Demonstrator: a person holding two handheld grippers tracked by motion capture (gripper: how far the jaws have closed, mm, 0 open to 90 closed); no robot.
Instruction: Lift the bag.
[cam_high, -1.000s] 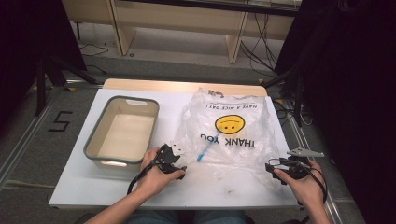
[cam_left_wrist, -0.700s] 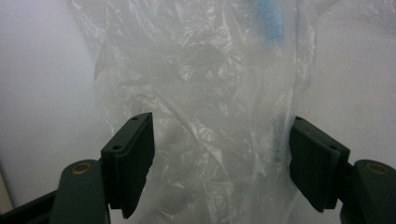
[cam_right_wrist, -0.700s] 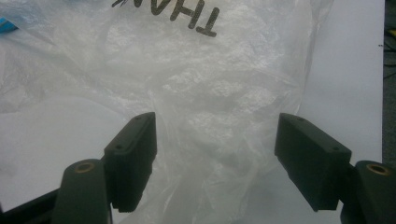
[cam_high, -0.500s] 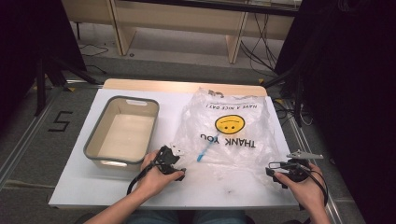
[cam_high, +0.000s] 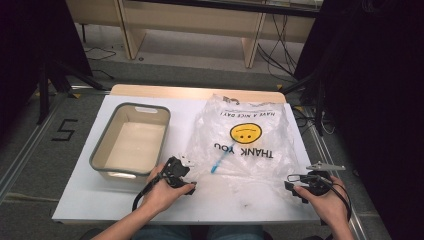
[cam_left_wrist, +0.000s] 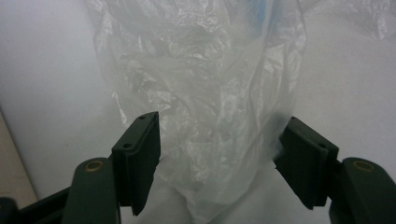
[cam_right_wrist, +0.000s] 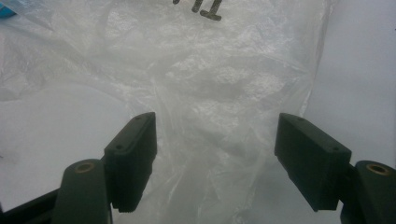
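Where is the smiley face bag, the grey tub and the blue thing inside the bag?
Plastic bag (cam_high: 250, 150), high view, on the clear film below the smiley.
Grey tub (cam_high: 100, 150), high view, on its left rim.
Blue thing (cam_high: 218, 163), high view, on its middle.

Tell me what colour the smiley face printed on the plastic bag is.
Yellow, with dark eyes and mouth, on the clear plastic bag. The high view shows the smiley face best.

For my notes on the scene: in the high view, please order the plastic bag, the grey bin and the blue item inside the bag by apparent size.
1. plastic bag, largest.
2. grey bin, somewhat smaller.
3. blue item, by far the smallest.
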